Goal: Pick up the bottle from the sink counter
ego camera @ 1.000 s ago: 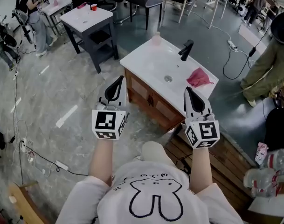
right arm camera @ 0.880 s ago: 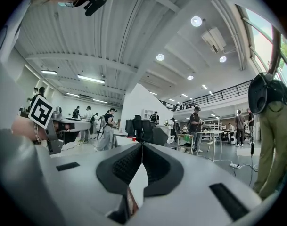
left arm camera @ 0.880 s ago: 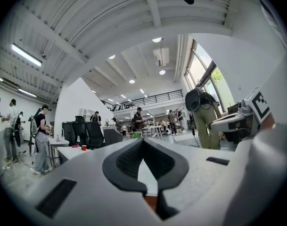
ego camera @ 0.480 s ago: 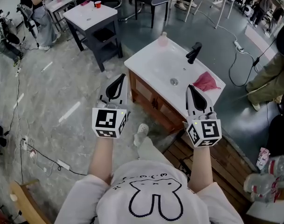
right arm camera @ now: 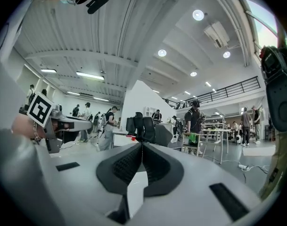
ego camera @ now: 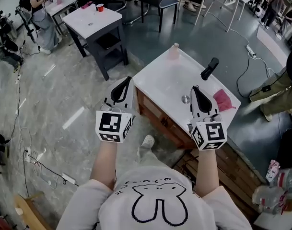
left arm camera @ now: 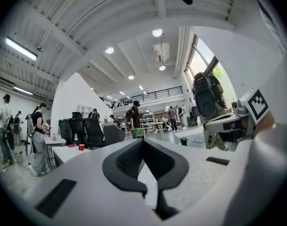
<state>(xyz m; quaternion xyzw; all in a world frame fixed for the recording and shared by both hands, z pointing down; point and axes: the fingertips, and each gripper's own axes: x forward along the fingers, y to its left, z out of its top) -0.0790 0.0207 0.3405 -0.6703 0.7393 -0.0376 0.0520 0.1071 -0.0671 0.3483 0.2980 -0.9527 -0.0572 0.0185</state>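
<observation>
Big open workshop floor, grey and scuffed, with a cable trailing across it at the lower left. Closest to the camera are the person's two forearms, each holding a gripper out level. The left gripper (ego camera: pixel 122 82) has its jaws pressed together with nothing between them, and its own view (left arm camera: pixel 143 141) shows the same. Same deal with the right gripper (ego camera: pixel 194 88): jaws fully together and empty, tips meeting in its view too (right arm camera: pixel 142 144). From the head view the left one sits over bare floor just off the near corner of the sink counter (ego camera: pixel 157 78), while the right one overlaps the counter's near edge beside the drain (ego camera: pixel 185 98). A pink cloth (ego camera: pixel 222 99) lies at the counter's right end, with a black faucet (ego camera: pixel 209 68) behind the basin. The bottle (ego camera: pixel 173 51) stands upright on the far corner of the counter, well apart from both grippers; looks pinkish, though it's too small to say more. Further back is a small white table (ego camera: pixel 90 20) with a red cup (ego camera: pixel 99 7) on it.
</observation>
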